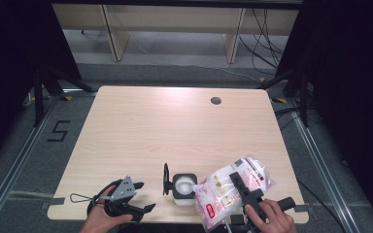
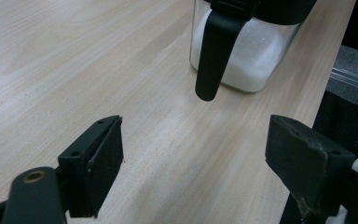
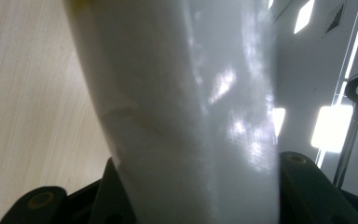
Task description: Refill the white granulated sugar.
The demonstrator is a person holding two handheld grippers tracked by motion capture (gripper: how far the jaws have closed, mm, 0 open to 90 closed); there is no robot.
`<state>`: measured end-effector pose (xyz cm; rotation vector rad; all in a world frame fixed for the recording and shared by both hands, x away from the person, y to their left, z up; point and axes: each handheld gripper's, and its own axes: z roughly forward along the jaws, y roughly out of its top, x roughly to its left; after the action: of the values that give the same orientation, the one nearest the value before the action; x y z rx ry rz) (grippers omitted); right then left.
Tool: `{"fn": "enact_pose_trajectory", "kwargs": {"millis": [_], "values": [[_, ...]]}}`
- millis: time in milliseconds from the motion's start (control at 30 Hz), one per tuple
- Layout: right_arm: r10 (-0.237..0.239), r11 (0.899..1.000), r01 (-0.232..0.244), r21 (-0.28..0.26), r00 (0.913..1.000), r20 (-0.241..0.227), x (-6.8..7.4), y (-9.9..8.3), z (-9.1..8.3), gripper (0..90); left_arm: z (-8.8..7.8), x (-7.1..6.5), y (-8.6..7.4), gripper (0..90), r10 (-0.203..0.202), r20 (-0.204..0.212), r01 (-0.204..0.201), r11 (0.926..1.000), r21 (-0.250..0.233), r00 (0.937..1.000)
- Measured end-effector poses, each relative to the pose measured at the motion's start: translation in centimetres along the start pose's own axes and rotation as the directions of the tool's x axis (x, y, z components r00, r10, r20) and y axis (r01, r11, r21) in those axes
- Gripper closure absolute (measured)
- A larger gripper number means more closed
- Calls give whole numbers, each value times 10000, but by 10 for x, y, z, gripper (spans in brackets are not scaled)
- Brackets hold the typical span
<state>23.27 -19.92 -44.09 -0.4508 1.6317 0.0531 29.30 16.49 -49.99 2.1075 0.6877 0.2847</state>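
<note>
High view overlooks table (image 1: 175, 126); claw views sit close.

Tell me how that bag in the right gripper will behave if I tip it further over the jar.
The bag looks soft and part-full, bulging around the right gripper, so it will probably sag and shift. Its glossy film may slip between the jaws. The open jar, already holding white grains, looks squat and unlikely to tip.

Bright tabletop, dark surroundings, bag glare

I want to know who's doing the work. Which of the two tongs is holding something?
The right tongs, at the table's near right corner, grip the white bag tilted over the jar. The left tongs are open around nothing.
</note>
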Motion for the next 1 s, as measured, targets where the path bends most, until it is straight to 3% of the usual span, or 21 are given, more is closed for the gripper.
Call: {"fn": "enact_pose_trajectory", "kwargs": {"millis": [100,200,467,533,567,733,767,833,900,933,1000], "values": [[-42,10000,41,47,10000,45,0,0,0,600,0,-1,0,186,-72,73,72,9999,-72,9999],[261,9993,-261,255,9997,1,2,-1,-2,600,0,0,0,186,62,31,-63,9999,96,10000],[188,9998,-188,-72,9998,18,-1,-3,1,601,0,0,0,186,39,56,-40,10000,15,10000],[632,9975,-620,332,9974,-358,1,-3,-1,601,0,-1,0,186,-80,143,81,10000,-40,9999],[240,9997,-238,67,9994,-251,-2,-3,0,601,1,-1,0,186,-136,209,138,9999,-77,9997],[268,9996,-268,-6,9995,-173,-2,-2,0,601,1,-1,0,186,-190,189,192,9998,-75,9996],[96,9999,-98,-117,9999,-105,-3,-3,1,601,0,0,0,186,-27,69,27,10000,9,10000],[687,9975,-682,160,9970,-358,1,-2,0,601,0,1,0,186,57,31,-57,9999,93,10000],[542,9985,-540,83,9982,-264,-1,-2,0,601,0,0,0,186,34,41,-34,10000,67,10000],[684,9976,-682,93,9973,-280,1,-3,0,601,0,0,0,186,55,44,-55,10000,77,10000],[443,9990,-444,-55,9989,-153,0,-4,1,601,0,-1,0,186,-87,102,88,9999,-56,9999]]}}
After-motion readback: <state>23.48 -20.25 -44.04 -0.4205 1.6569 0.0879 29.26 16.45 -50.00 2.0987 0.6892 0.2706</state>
